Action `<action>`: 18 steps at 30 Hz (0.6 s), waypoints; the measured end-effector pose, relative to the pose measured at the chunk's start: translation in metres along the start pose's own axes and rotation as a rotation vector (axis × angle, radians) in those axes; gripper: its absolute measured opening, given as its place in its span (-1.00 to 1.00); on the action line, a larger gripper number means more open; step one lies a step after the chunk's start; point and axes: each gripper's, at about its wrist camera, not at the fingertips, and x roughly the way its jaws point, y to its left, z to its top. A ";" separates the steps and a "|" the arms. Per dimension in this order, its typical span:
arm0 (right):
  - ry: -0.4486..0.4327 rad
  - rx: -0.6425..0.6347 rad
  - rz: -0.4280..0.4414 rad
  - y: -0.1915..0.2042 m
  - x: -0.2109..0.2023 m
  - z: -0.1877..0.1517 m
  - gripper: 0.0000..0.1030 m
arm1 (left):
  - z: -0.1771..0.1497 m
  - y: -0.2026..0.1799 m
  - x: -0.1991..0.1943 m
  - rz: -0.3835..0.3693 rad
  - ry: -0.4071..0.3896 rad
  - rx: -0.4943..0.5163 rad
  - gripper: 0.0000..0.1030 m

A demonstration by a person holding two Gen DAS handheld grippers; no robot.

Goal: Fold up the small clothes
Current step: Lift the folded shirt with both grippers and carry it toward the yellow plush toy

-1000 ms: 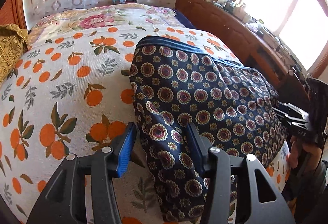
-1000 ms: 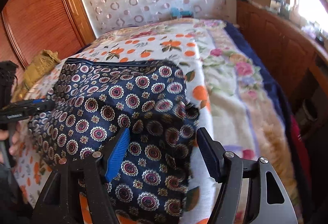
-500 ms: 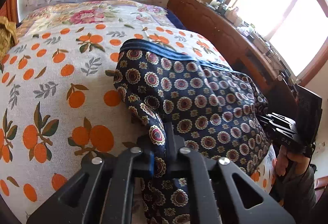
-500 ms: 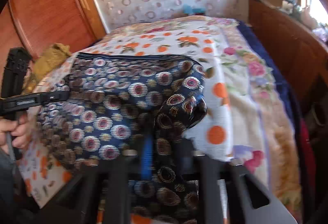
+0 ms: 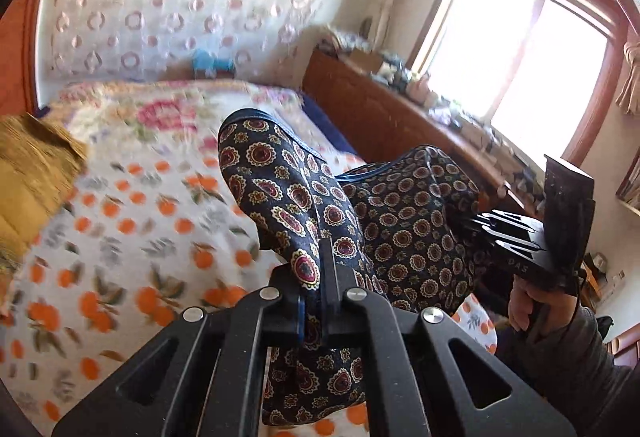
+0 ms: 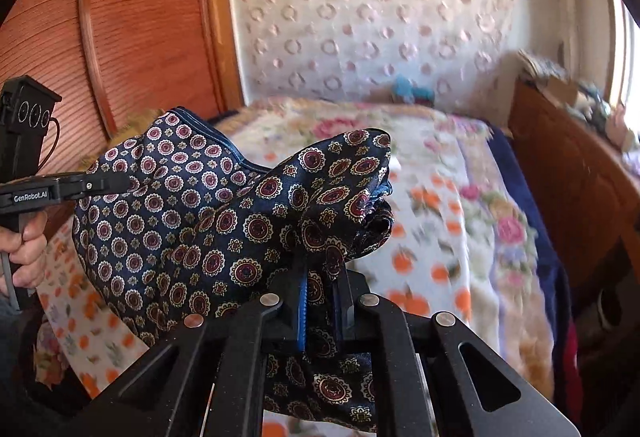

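Note:
A small dark navy garment (image 5: 288,193) with a round medallion print hangs lifted off the bed, stretched between both grippers; it also shows in the right wrist view (image 6: 192,221). My left gripper (image 5: 316,277) is shut on one edge of it. My right gripper (image 6: 324,285) is shut on the other edge, with cloth bunched above the jaws. The right gripper also shows at the right of the left wrist view (image 5: 472,225), and the left gripper at the left of the right wrist view (image 6: 116,181).
The bed (image 5: 132,221) below has an orange-fruit sheet and a floral blanket (image 6: 496,221). A yellow-gold cloth (image 5: 28,177) lies at its left. A wooden sideboard (image 5: 384,117) with clutter runs under the window. A wooden headboard panel (image 6: 132,21) stands at the left.
Both grippers were open over the flat garment, then shut on its near edges. They have now raised it off the bed, and the views tilt upward.

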 end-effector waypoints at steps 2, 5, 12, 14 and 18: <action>-0.021 -0.027 0.015 0.012 0.001 0.016 -0.83 | 0.004 0.010 -0.020 0.026 -0.041 0.003 -0.90; -0.047 -0.084 0.049 0.033 0.011 0.042 -0.83 | 0.010 0.030 -0.049 0.067 -0.090 0.002 -0.90; -0.078 -0.210 0.159 0.073 0.068 0.110 -0.83 | 0.021 0.096 -0.111 0.188 -0.194 -0.041 -0.90; -0.086 -0.247 0.199 0.084 0.093 0.132 -0.83 | 0.022 0.120 -0.126 0.236 -0.227 -0.059 -0.90; -0.090 -0.310 0.258 0.119 0.145 0.168 -0.83 | 0.023 0.164 -0.145 0.315 -0.278 -0.100 -0.90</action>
